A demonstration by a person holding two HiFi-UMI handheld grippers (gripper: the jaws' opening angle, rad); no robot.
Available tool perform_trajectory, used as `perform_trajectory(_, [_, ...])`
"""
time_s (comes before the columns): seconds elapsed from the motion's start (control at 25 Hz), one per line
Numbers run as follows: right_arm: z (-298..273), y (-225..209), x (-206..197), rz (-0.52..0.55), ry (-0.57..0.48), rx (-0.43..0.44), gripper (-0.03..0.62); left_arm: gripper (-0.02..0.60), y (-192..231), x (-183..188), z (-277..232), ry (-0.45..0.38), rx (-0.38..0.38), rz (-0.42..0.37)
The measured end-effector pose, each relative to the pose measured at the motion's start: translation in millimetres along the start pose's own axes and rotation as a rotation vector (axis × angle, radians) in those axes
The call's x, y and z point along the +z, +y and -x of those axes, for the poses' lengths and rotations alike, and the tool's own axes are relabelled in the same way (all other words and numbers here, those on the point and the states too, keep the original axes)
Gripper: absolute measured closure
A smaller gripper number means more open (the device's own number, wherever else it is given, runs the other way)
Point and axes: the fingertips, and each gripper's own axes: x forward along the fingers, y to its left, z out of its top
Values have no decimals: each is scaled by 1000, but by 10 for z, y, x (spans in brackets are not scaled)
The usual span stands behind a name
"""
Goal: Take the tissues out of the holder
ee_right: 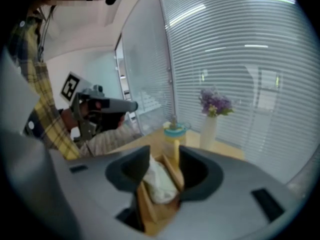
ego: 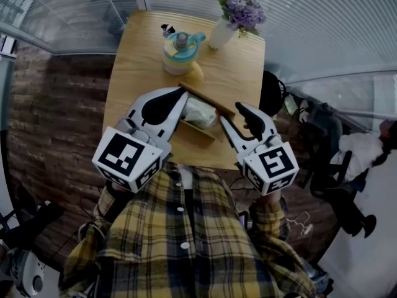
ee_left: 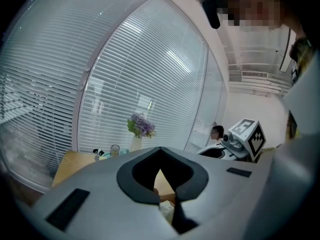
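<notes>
We are holding a gripper in each hand over a small wooden worktop (ego: 142, 48). The left gripper (ego: 180, 98) is pinching one end of the wooden holder (ego: 211, 101) with its jaws nearly together. The holder is sitting near the worktop's near edge, and the white tissues (ego: 200, 112) are lying inside it. The right gripper (ego: 231, 118) is holding its jaws spread wide, framing the tissues without pressing on them.

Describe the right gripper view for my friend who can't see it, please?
White tissues in a wooden holder show in the gap between the right tool's open jaws. Behind them on the table stand a teal-lidded cup and a white vase of purple flowers. At the left, a person in a yellow plaid shirt holds the left tool.
</notes>
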Motion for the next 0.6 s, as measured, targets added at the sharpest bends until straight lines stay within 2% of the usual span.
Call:
perform_trajectory(0.16, [-125, 56, -199, 36, 86, 60, 430, 574, 35, -41, 14, 3, 6, 11])
perform_trajectory(0.4, [-277, 92, -480, 94, 196, 104, 430, 574, 93, -119, 29, 10, 17, 34])
perform_trajectory(0.6, [-423, 122, -717, 63, 265, 149, 430, 574, 172, -219, 67, 27, 37, 58])
